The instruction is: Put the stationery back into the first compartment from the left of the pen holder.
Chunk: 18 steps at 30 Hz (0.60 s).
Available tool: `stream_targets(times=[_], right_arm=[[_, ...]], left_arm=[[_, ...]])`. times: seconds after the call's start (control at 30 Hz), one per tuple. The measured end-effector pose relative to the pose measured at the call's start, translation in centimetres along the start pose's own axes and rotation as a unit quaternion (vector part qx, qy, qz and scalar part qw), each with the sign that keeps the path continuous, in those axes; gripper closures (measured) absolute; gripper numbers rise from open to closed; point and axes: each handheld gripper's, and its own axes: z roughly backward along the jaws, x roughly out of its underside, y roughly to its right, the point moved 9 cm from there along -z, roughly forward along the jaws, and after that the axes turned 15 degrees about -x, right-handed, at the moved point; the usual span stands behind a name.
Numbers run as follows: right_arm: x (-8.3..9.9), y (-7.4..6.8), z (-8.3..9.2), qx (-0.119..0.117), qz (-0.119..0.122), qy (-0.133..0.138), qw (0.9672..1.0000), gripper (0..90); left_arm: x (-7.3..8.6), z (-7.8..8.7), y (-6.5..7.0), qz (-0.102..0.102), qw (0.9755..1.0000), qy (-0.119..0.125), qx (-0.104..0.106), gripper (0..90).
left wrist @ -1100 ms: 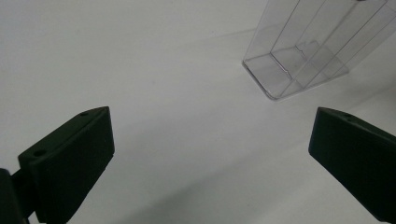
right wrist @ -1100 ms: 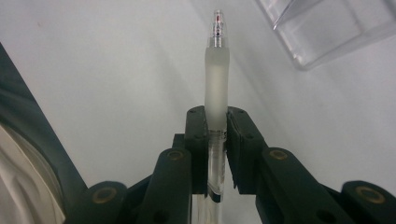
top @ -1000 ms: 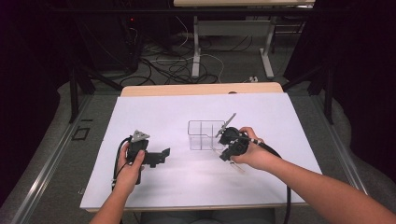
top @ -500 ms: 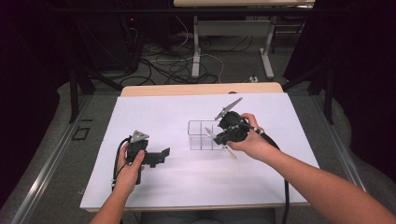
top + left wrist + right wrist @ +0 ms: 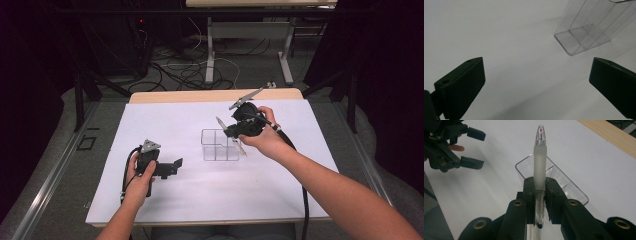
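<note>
Pen clamped upright between the closed jaws of the right tool, its clear tip pointing toward the top of the frame in the right gripper view. In the high view that right tool hangs right of centre, just above a clear plastic organizer standing on the white table. Left tool sits at lower left, well apart from the organizer, jaws wide and holding nothing.
</note>
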Motion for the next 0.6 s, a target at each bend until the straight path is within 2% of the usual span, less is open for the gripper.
stream_targets(times=[0.13,0.6], right_arm=[[-0.8,0.1,-0.1,0.004,-0.001,0.012,0.9999,79.6],[-3.4,0.7,-1.7,0.012,-0.006,0.054,0.9985,79.7]], left_arm=[[0.0,0.0,-0.1,-0.007,1.0000,-0.002,0.000,0.4],[0.0,-0.2,-0.1,-0.004,1.0000,-0.004,0.001,0.4]])
